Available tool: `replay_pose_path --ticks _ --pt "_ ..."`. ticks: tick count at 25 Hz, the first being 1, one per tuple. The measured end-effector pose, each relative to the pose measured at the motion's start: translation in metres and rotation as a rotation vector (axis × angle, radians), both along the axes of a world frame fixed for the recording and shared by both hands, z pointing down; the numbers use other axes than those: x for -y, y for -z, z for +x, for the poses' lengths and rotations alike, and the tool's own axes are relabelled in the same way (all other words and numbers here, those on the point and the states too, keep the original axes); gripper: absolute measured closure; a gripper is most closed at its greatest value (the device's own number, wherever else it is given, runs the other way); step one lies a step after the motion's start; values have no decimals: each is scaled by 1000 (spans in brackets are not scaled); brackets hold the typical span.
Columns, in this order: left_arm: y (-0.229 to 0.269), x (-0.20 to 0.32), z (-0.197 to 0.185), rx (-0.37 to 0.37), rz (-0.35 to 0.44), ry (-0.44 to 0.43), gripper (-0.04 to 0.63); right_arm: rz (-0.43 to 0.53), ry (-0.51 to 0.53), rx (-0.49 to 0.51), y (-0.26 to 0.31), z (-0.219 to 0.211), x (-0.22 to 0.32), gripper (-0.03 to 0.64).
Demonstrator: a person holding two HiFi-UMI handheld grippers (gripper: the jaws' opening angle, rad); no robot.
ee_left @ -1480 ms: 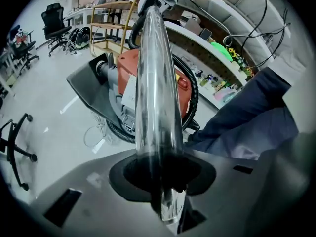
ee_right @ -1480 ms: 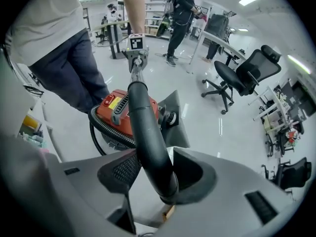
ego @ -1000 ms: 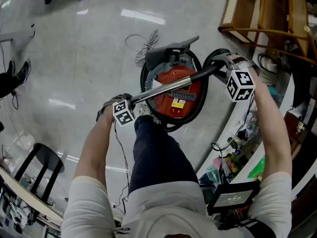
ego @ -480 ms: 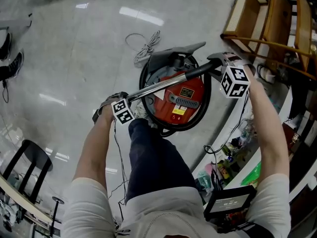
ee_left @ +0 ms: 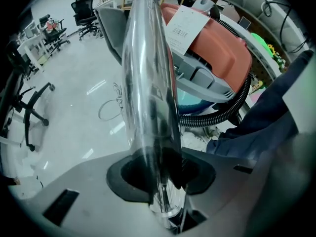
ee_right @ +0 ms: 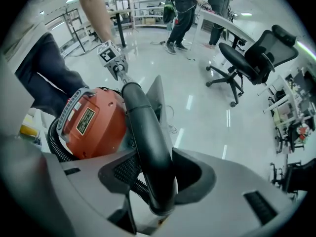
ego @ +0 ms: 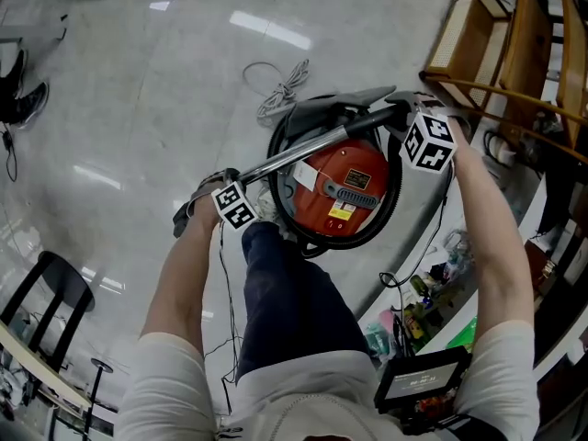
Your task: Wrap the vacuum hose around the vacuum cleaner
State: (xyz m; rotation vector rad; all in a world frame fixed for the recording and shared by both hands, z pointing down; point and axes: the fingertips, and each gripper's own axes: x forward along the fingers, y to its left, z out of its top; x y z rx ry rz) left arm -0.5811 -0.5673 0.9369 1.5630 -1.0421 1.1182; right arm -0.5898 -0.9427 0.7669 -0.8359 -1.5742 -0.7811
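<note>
The red vacuum cleaner (ego: 342, 189) stands on the floor with the black ribbed hose (ego: 390, 202) looped round its body. A chrome wand (ego: 294, 157) lies slantwise above its far-left side. My left gripper (ego: 224, 181) is shut on the wand's lower end, and the chrome wand (ee_left: 147, 83) runs up between the jaws. My right gripper (ego: 401, 114) is shut on the black curved hose handle (ee_right: 146, 142) at the wand's other end. The grey floor nozzle (ego: 342, 105) lies behind the vacuum. The orange body (ee_right: 94, 123) and ribbed hose (ee_right: 55, 143) show beside the right jaws.
A coiled power cord (ego: 276, 85) lies on the floor beyond the vacuum. A wooden rack (ego: 514, 44) stands at the upper right, a cluttered white bench edge (ego: 432, 283) runs down the right. A black chair (ego: 46, 292) is at lower left, an office chair (ee_right: 247, 58) and standing people (ee_right: 180, 14) farther off.
Both grippers have sunk with the wand. It has shifted from across the vacuum's middle to its far-left side. Both grips are unchanged.
</note>
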Motion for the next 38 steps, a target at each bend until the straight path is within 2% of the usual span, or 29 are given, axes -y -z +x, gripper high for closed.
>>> replay_pose_path --ticks 14,21,26,30,33,38 --pt "-20 -8 -19 55 -23 176 480 76 -45 45 -28 -28 -4 425" --pt "-30 -12 -18 64 -33 205 472 119 -55 50 -41 -34 -5 426" --pt "-31 -13 -22 108 -27 230 462 158 -68 66 -41 -34 -5 426" --pt "-27 -17 -25 128 -23 252 447 193 -35 79 -41 -35 -7 426" --pt "-18 -21 -33 166 1 289 446 195 -35 83 -43 -34 -7 426" --pt "-12 -44 -38 170 -4 315 446 151 -40 22 -57 -19 -27 431"
